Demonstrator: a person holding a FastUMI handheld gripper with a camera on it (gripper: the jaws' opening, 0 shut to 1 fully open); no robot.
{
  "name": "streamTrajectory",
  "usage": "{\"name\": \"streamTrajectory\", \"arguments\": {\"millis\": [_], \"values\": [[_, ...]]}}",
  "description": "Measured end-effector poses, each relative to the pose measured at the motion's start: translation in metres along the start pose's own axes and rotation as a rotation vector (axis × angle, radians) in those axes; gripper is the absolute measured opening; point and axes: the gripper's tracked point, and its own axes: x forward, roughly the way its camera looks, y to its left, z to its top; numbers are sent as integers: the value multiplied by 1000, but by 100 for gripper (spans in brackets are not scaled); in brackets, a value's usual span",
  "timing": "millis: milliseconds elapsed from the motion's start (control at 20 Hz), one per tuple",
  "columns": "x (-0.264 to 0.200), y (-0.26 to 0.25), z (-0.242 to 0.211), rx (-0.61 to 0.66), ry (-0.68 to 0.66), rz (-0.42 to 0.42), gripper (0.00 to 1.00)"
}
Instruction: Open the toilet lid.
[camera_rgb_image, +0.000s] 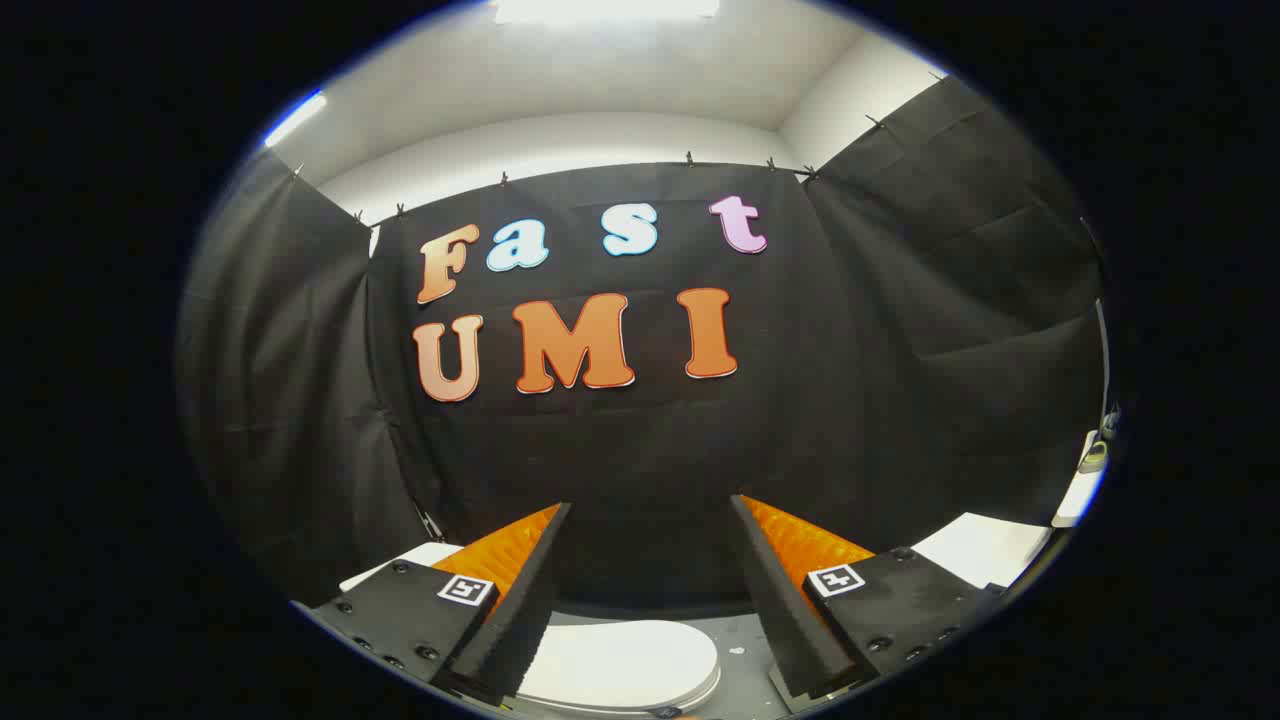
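I have the gripper (650, 530) held high and level, its two fingers spread wide apart with nothing between them but air and the black cloth wall (900, 330) beyond. The jaws are plainly open and touch nothing.

The toilet lid (620, 665) lies low between the fingers, below their tips and nearer to me than the wall. It looks to be lying flat and closed, a pale rounded shape, with its edge toward the wall showing as a smooth curve. I judge the lift has not begun.

The spread makes sense to me: with the jaws this wide I can bring them down over the rim of the lid without knocking it, one finger above and one below, or hook a single finger under the lip. The level pose, looking mostly at the wall, suggests I am above the lid rather than at it, so the next move calls for a drop and a tilt downward.

A grey surface (745, 660) shows beside the lid, just inside the right finger, and pale flat pieces (985, 550) lie outside each finger; I cannot tell what those are. How the lid is hinged I cannot see from here, so I would judge the lift direction only once the fingers are lower.
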Motion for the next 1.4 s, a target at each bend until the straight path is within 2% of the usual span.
{"name": "streamTrajectory", "arguments": {"millis": [850,1400], "values": [[-2,-16,3,19,-18,-21,98],[-1,-10,-8,19,-8,-5,98]]}}
